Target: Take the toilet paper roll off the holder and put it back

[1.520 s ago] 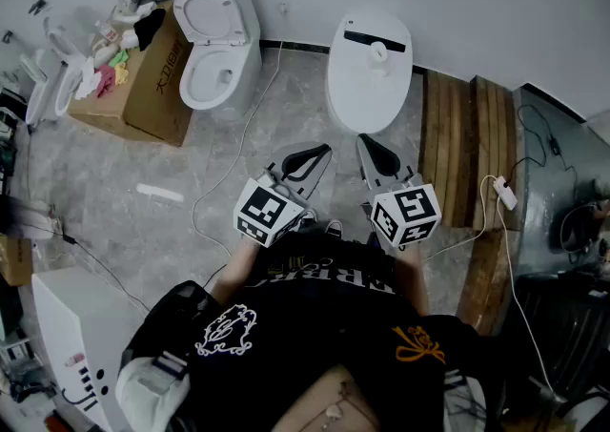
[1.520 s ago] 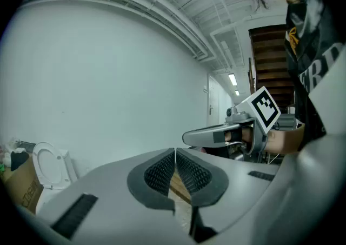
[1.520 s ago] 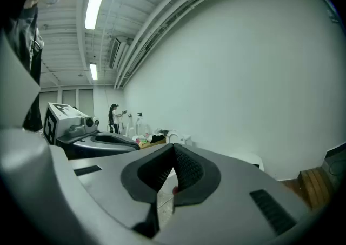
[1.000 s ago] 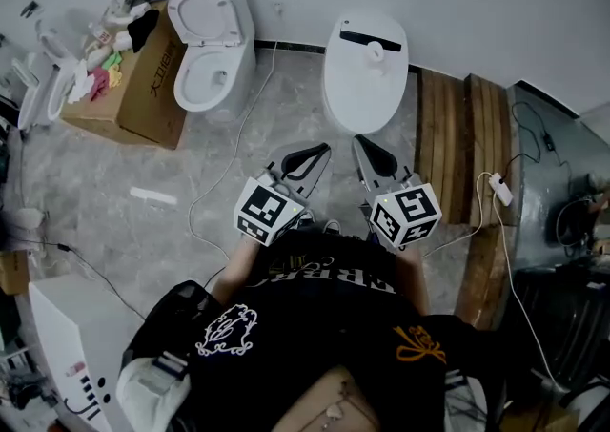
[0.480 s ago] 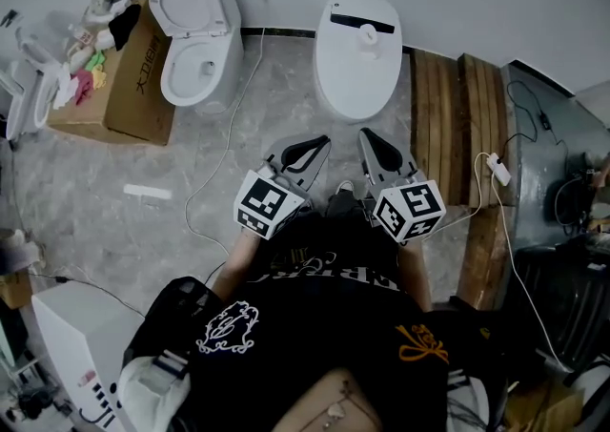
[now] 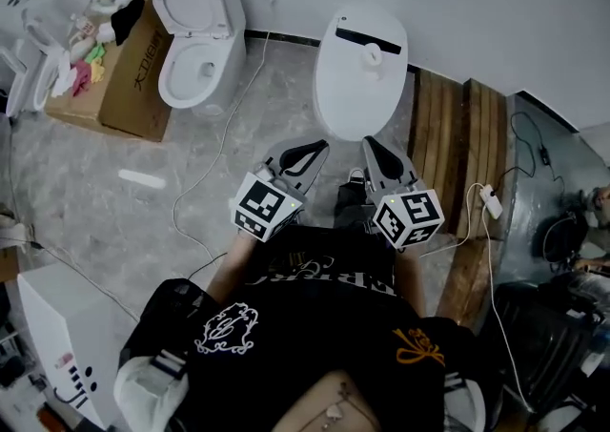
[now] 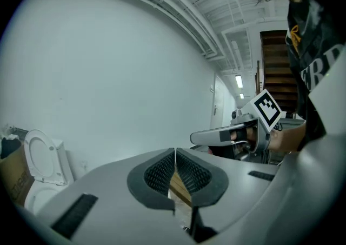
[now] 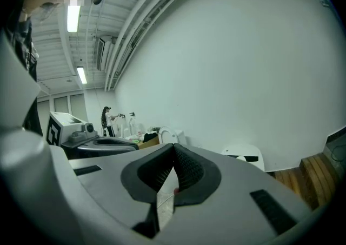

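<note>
Both grippers are held side by side in front of the person's chest, above the stone floor. My left gripper (image 6: 319, 146) is shut with nothing between its pads (image 7: 162, 173). My right gripper (image 6: 366, 143) is shut and empty too, its pads (image 8: 186, 169) meeting at the tip. Just beyond the tips stands a closed white toilet (image 6: 360, 72) against the wall, with a black bar and a small white round piece (image 6: 372, 55) on its top. I cannot make out a toilet paper roll for certain. Each gripper shows in the other's view: the right gripper (image 7: 219, 137), the left gripper (image 8: 100, 144).
An open white toilet (image 6: 195, 39) stands at the left beside a cardboard box (image 6: 119, 77) with rags on it. Wooden planks (image 6: 457, 134) lie at the right, with a plug strip (image 6: 491, 201). A white cable (image 6: 205, 173) runs over the floor. A white unit (image 6: 57, 325) stands at the lower left.
The person has stepped toward the closed toilet, and both grippers have moved forward and a little down with them. Both have stayed shut.
</note>
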A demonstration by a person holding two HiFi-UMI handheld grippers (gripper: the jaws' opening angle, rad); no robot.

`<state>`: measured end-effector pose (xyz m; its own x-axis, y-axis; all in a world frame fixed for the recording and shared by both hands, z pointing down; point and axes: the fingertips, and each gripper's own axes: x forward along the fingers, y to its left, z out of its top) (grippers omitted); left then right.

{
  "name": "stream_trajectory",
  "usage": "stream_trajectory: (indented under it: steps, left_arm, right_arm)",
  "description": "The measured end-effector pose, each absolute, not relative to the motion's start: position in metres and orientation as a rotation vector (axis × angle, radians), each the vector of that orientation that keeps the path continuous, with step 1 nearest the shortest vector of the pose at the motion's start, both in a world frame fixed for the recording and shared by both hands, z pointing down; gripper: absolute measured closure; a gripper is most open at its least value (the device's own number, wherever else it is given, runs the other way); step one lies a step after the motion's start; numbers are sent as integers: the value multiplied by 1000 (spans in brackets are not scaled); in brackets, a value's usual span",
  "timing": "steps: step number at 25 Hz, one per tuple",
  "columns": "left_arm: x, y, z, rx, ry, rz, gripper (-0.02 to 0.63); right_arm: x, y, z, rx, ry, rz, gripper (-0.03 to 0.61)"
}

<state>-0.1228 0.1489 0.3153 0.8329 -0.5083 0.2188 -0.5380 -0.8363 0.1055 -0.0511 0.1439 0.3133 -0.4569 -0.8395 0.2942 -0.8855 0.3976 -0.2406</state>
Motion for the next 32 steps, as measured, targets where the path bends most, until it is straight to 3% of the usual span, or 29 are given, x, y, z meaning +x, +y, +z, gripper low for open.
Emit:
stream_trajectory:
  steps: [16,32]
  left_arm:
    - [72,17,349,2669,-1039,423,591]
    - [127,-53,385,2619,-1054,560,591]
  right_arm:
    - [149,-11,347,1319,-2562,533,565]
    - [205,-104,426,1272,-2506,557,563]
